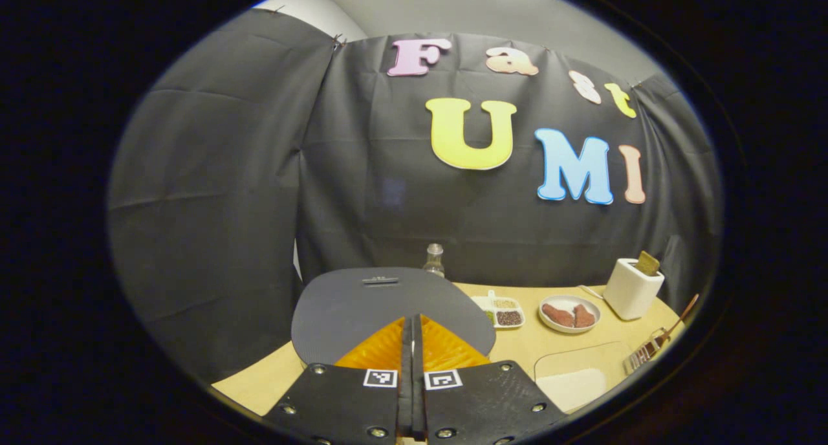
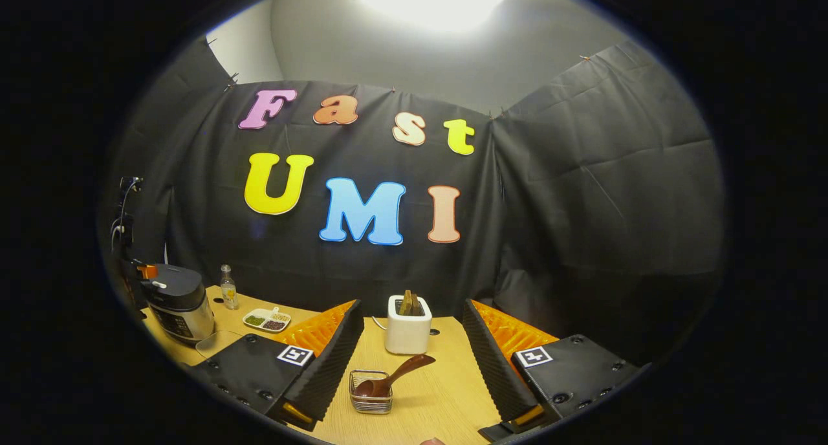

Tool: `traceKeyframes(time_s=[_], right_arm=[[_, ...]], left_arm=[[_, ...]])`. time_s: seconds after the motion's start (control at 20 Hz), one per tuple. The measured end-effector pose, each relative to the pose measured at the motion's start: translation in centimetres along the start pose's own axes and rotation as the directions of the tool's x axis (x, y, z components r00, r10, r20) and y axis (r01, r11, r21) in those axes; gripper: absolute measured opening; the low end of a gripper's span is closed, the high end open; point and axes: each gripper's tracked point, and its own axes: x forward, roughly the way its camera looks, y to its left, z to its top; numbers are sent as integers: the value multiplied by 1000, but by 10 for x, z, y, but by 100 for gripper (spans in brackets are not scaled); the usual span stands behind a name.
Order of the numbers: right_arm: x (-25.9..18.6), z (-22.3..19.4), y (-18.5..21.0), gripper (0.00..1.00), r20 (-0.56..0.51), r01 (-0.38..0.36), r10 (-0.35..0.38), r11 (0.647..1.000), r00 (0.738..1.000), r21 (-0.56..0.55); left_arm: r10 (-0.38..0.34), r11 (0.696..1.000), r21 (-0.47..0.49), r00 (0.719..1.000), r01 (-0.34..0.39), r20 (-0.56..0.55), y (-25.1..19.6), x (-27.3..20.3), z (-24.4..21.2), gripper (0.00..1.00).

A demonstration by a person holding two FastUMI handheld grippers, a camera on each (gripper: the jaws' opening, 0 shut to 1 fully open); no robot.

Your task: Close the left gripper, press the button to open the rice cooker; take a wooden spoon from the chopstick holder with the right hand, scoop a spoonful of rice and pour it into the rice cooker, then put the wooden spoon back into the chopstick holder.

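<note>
My left gripper [image 1: 412, 332] is shut with nothing held, its fingers pointing down at the grey lid of the rice cooker [image 1: 362, 303] just beyond the tips. The lid looks closed. In the right gripper view the rice cooker [image 2: 180, 299] stands at the far left, with the left gripper [image 2: 145, 271] at its top. My right gripper [image 2: 412, 312] hangs open above the table. Below and between its fingers sits the wire chopstick holder [image 2: 370, 393], with the wooden spoon [image 2: 396, 375] resting in it, handle leaning right. A clear container of rice [image 1: 572, 387] lies right of the cooker.
A white toaster [image 2: 408, 334] with bread stands behind the holder. A divided dish of grains [image 2: 266, 319], a small bottle [image 2: 227, 286] and a plate of reddish food [image 1: 569, 314] sit along the back of the wooden table [image 2: 446, 380]. Black cloth walls close in the booth.
</note>
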Motion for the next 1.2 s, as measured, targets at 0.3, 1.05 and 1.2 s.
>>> traceKeyframes(time_s=[0.3,1.05,1.2], right_arm=[[-1,2,7,97,-3,-2,2,1000,1000,-16],[-12,10,10,97,18,-30,30,999,999,-14],[-14,16,6,97,33,-33,34,999,999,-9]], left_arm=[[-5,1000,22,1000,5,-24,2,6,-21,1],[-12,998,-68,998,8,-62,4,7,-38,2],[-11,999,-38,998,9,-55,6,7,-32,2]])
